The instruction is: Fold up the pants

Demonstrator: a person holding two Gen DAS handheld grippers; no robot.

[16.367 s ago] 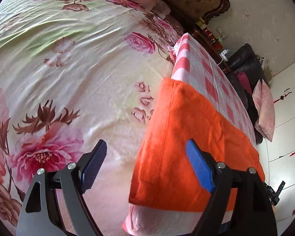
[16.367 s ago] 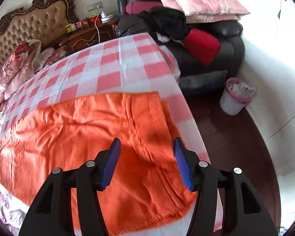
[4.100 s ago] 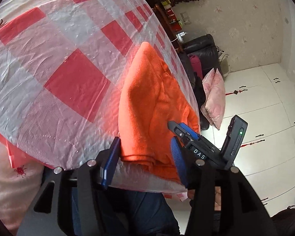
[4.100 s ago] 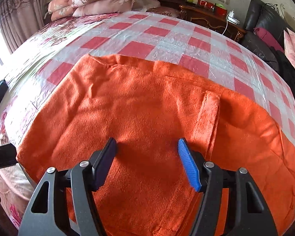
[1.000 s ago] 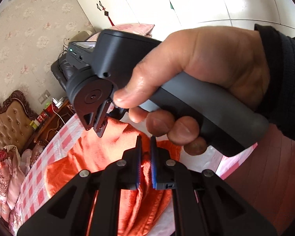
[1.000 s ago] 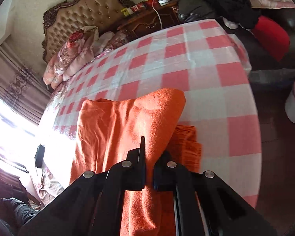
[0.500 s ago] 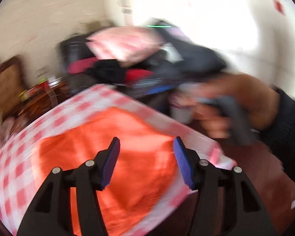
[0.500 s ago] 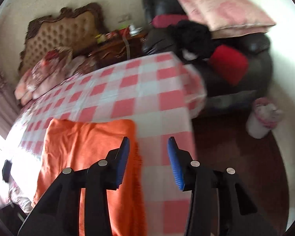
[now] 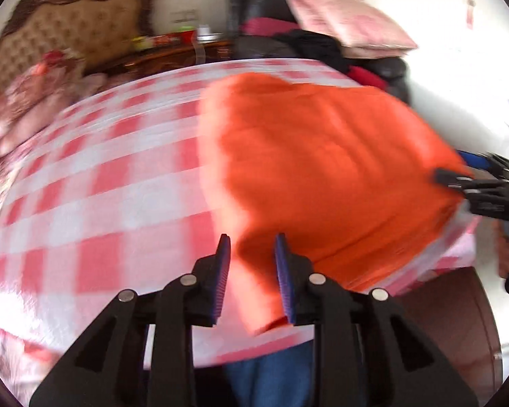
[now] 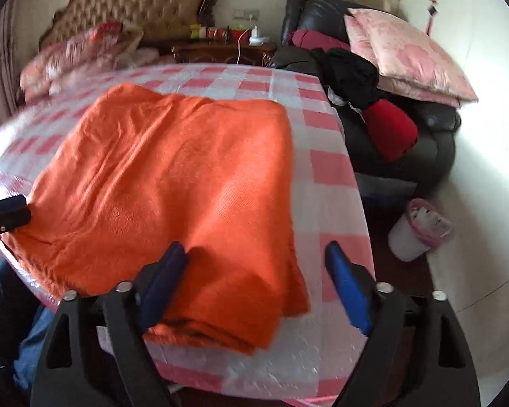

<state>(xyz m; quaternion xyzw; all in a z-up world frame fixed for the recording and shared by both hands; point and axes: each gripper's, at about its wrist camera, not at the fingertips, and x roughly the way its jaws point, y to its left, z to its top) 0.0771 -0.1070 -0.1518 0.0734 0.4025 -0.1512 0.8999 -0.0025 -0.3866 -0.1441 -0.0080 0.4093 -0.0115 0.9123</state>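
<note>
**Folded pants lying at the bed's near corner, both grippers straddling the cloth**

The orange pants [image 10: 173, 183] are lying folded in layers on the red-and-white checked sheet [image 10: 332, 183], reaching to the bed's near edge, where one corner is drooping slightly over it. The pants' right side is running close to the right edge of the bed, with only a strip of checked sheet showing between.

The right gripper [image 10: 254, 285] is hanging over the near right corner of the pants, its jaws spread wide with the stacked cloth lying between them; the pictures do not show whether the pads are touching the fabric. The left gripper [image 9: 252, 268] is sitting at the near left corner of the pants, its blue pads partly parted with a flap of orange cloth between them; motion blur is hiding whether they are pressing it.

Open sheet is stretching to the left of the pants and beyond them toward the headboard [image 10: 135, 3]. Off the bed's right edge, a black sofa [image 10: 434, 135] piled with pillows and a white bin [image 10: 414, 234] are standing on the floor.

A second ago both grippers were pinched together on raised cloth; now both are parted and the pants are lying flat.
</note>
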